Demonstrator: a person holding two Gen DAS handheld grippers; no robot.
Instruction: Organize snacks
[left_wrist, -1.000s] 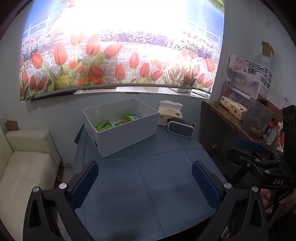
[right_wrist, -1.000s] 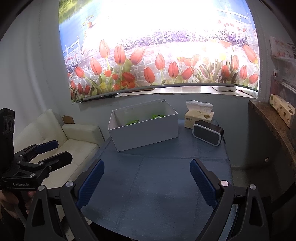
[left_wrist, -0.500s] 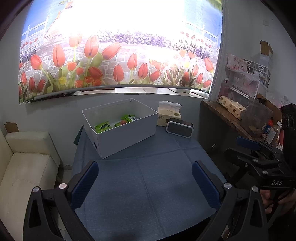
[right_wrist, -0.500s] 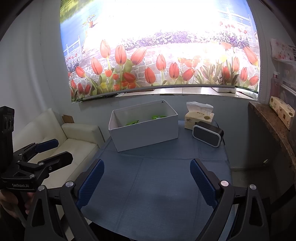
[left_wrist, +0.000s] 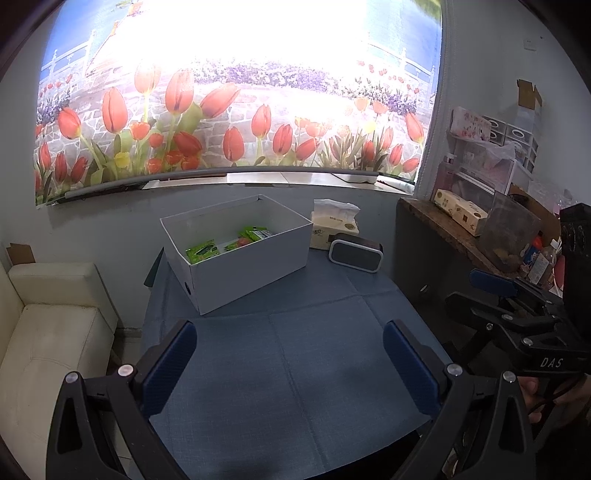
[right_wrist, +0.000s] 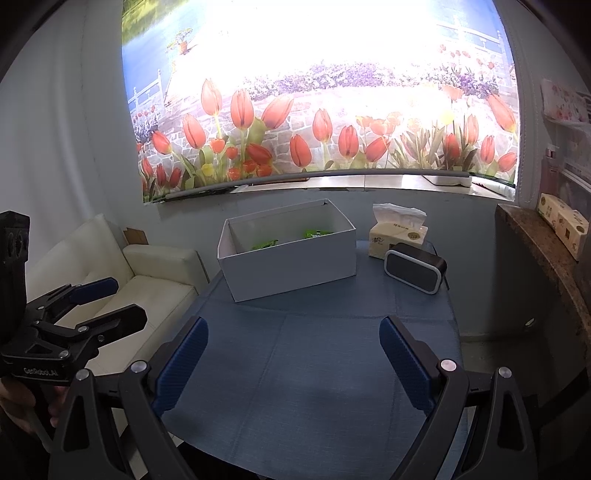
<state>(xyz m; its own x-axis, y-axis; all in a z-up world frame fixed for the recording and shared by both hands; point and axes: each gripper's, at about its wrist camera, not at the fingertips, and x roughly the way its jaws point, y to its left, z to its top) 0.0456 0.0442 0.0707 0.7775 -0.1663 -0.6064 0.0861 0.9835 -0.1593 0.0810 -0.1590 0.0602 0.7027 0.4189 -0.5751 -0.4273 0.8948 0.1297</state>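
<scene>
A white open box (left_wrist: 236, 251) (right_wrist: 291, 254) stands at the far side of the blue-covered table (left_wrist: 295, 350) (right_wrist: 314, 362). Green snack packets (left_wrist: 203, 253) (right_wrist: 264, 244) lie inside it, one with red on it (left_wrist: 240, 242). My left gripper (left_wrist: 288, 354) hovers open over the table's near part, nothing between its blue pads. My right gripper (right_wrist: 293, 350) is open too, empty, well short of the box. Each gripper shows in the other's view: the right one (left_wrist: 476, 291) at the far right, the left one (right_wrist: 114, 301) at the far left.
A tissue pack (left_wrist: 334, 225) (right_wrist: 399, 232) and a dark speaker (left_wrist: 356, 251) (right_wrist: 415, 267) sit right of the box. A cream sofa (left_wrist: 48, 332) (right_wrist: 147, 280) lies left of the table, a cluttered wooden shelf (left_wrist: 461, 232) to the right. A tulip mural covers the wall.
Both grippers stay open and nearly still; the view has drifted very slightly, with the box appearing a touch lower and left in the left wrist view.
</scene>
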